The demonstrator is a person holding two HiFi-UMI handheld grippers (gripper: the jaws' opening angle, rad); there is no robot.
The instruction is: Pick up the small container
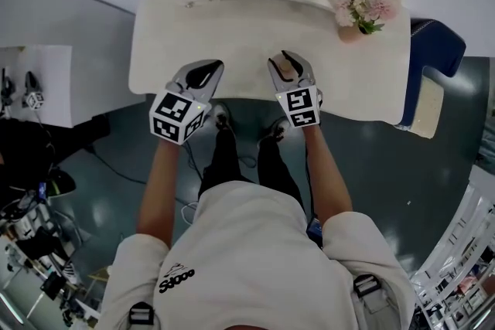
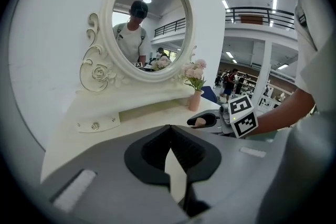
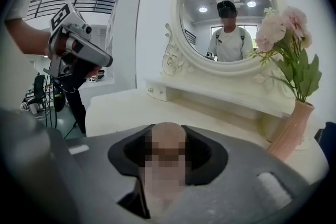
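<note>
My right gripper (image 1: 288, 62) is closed on the container (image 3: 168, 132), which fills the gap between the pads, just over the front of the table (image 1: 232, 35). The vase (image 1: 349, 32) stands well off at 1 o'clock. My left gripper (image 2: 169, 131) is closed and empty at 9 o'clock. The container looks small, light and hard, with a smooth domed top that could slip. I judge the straight sides below the dome the best hold, pinched moderately.

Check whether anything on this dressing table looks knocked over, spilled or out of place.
Nothing stands out. The flower vase stands upright at the right rear of the dressing table, and no spill shows on its top. The small container is held between the right gripper's jaws.
</note>
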